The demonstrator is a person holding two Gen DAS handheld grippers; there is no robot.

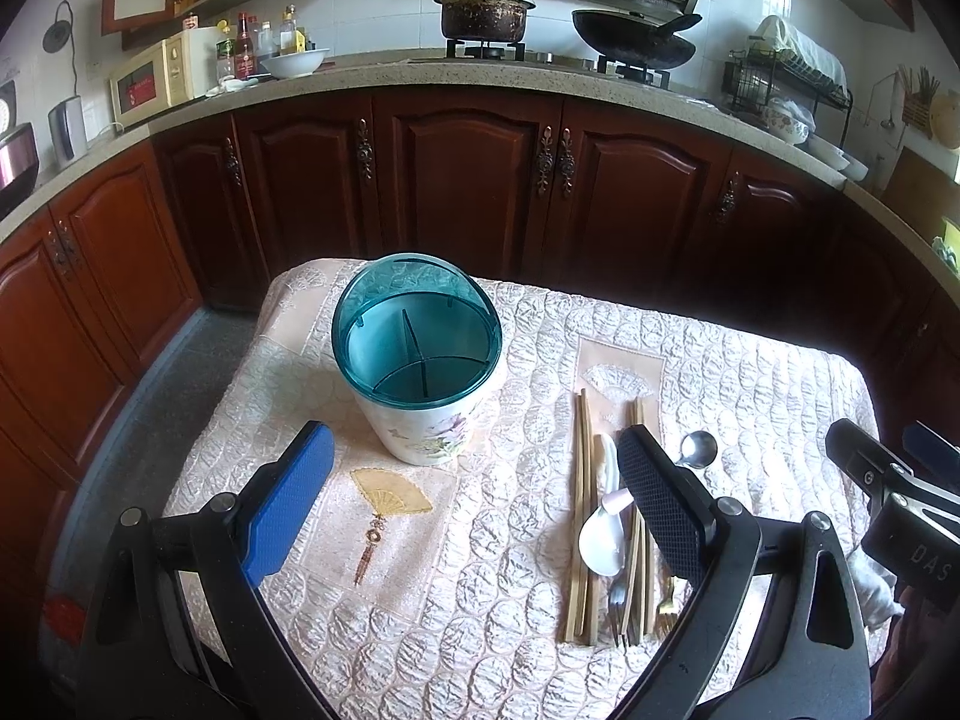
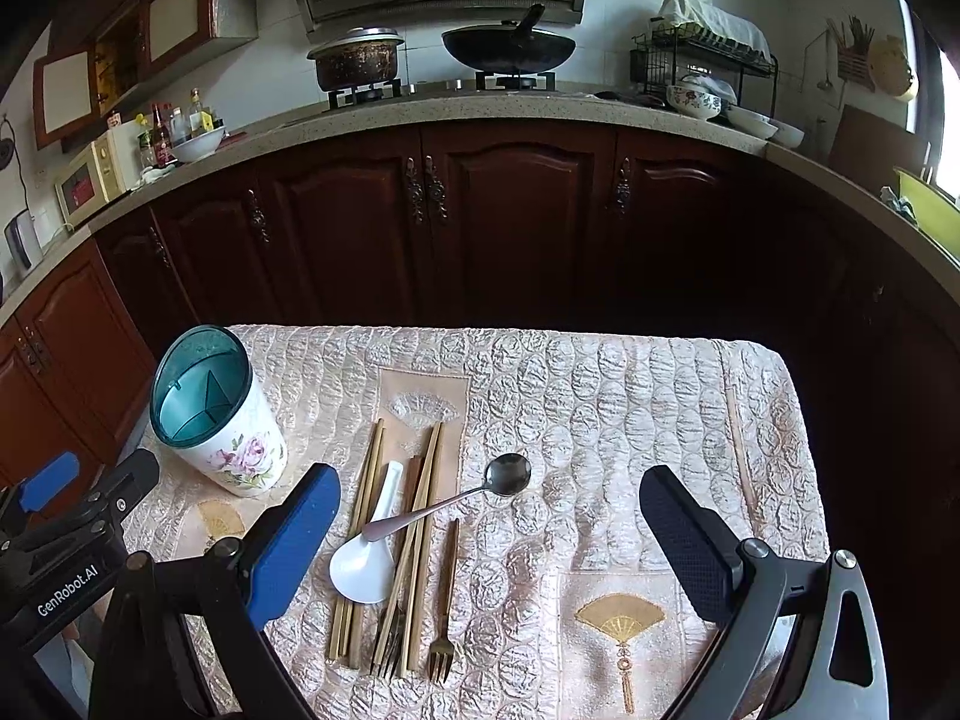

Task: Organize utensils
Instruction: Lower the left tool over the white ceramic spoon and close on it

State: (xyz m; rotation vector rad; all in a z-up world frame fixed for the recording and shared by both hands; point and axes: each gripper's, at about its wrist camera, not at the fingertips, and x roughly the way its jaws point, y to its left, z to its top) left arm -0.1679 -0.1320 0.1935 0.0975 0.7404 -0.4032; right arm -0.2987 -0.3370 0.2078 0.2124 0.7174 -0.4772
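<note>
A kitchen with dark red-brown cabinets and a speckled stone worktop runs behind a small desk (image 2: pixel 630 420) covered in a cream quilted cloth with gold fan embroidery. On the stove at the back stand one lidded pot (image 2: pixel 355 63) and one black wok (image 2: pixel 509 48).

On the desk stands one utensil holder (image 1: pixel 420 360), a white cylinder printed with pink flowers, with a translucent teal rim and hood. Its teal inside is split by dividers into compartments, and nothing shows in them. It sits upright toward the left side of the desk, well apart from the cutlery.

The cutlery lies in a loose pile right of the holder. There is one white ceramic soup spoon (image 2: pixel 366 558), bowl toward the camera, and one metal spoon (image 2: pixel 509 474) lying slantwise with its handle across the chopsticks. Two forks show: a gold fork (image 2: pixel 443 630) lying alone just right of the pile and a darker fork (image 2: pixel 390 642) partly under the sticks. The bamboo chopsticks (image 2: pixel 360 540) lie roughly parallel in bundles; an exact count cannot be made, as they overlap.

The left tongs (image 1: pixel 474 504) hang above the desk between holder and cutlery, wide apart and holding nothing. The right tongs (image 2: pixel 489 534) are likewise spread wide over the pile, gripping nothing.
</note>
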